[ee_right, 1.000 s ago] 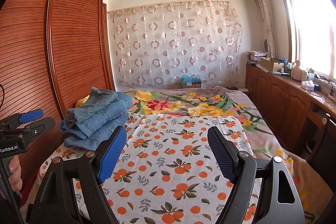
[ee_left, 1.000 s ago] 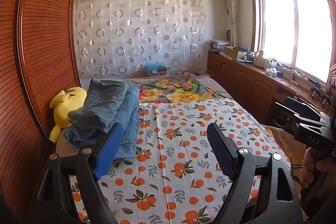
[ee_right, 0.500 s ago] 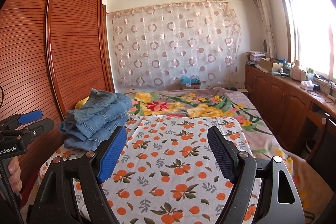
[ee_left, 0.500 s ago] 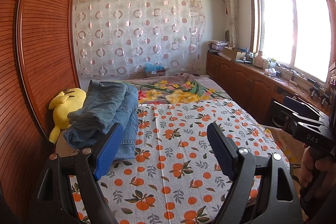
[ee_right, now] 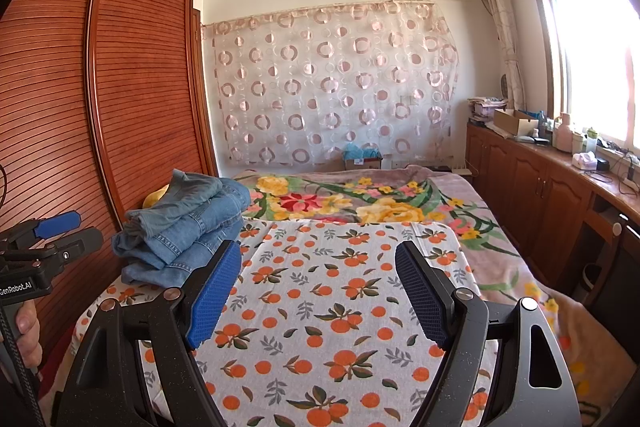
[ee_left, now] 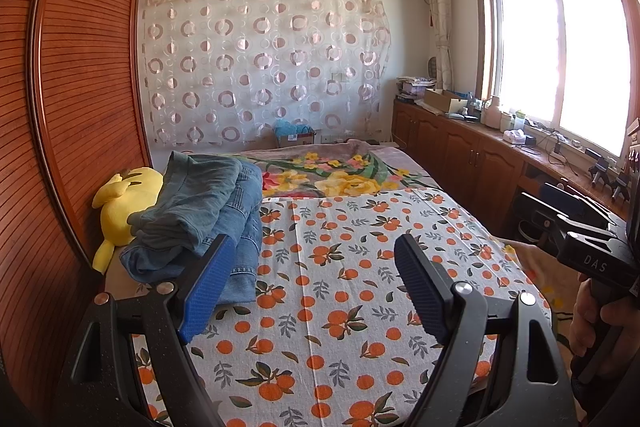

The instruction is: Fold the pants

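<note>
Hovering over the orange-print sheet [ee_left: 344,299], the left gripper [ee_left: 310,291] and right gripper [ee_right: 318,291] both tilt gently downward, jaws spread wide with nothing between them (each is carried by a hand [ee_right: 26,339] at the frame's edge). The pants [ee_left: 200,215], blue denim jeans, sit in a rumpled stack of rough folds on the bed's left side, by the wardrobe [ee_left: 72,99]. Their long axis runs away from the cameras toward the curtain [ee_right: 332,83], beside a yellow plush toy [ee_left: 124,203].
</note>
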Demonstrator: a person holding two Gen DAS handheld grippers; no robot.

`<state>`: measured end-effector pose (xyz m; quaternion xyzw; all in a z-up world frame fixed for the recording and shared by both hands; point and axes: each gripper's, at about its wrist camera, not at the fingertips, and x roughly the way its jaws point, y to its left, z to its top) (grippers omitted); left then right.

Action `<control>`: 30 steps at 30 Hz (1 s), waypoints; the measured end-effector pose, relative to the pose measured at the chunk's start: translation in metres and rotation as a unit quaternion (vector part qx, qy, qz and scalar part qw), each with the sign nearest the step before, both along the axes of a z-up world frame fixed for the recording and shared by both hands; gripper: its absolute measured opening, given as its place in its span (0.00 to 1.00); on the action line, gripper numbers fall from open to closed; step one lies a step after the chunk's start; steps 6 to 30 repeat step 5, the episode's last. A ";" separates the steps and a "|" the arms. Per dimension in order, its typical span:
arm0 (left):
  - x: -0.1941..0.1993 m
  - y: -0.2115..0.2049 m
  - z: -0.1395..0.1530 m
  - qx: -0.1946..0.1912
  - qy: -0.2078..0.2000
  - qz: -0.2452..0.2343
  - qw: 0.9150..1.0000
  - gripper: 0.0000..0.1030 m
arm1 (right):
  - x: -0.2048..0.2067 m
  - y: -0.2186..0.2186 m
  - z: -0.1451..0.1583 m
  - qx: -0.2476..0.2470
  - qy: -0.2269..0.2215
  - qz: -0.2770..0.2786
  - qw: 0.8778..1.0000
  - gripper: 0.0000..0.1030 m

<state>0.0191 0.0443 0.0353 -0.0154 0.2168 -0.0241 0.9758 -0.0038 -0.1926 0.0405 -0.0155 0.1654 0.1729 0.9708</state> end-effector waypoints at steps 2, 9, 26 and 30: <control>-0.001 -0.001 0.001 0.001 0.000 0.001 1.000 0.80 | 0.000 0.000 0.000 0.000 0.000 0.000 1.000 0.79; 0.000 -0.001 0.001 0.000 0.000 0.000 1.000 0.80 | 0.000 0.001 0.000 0.000 0.000 0.000 1.000 0.79; 0.000 -0.001 0.001 0.000 0.000 0.000 1.000 0.80 | 0.000 0.001 0.000 0.000 0.000 0.000 1.000 0.79; 0.000 -0.001 0.001 0.000 0.000 0.000 1.000 0.80 | 0.000 0.001 0.000 0.000 0.000 0.000 1.000 0.79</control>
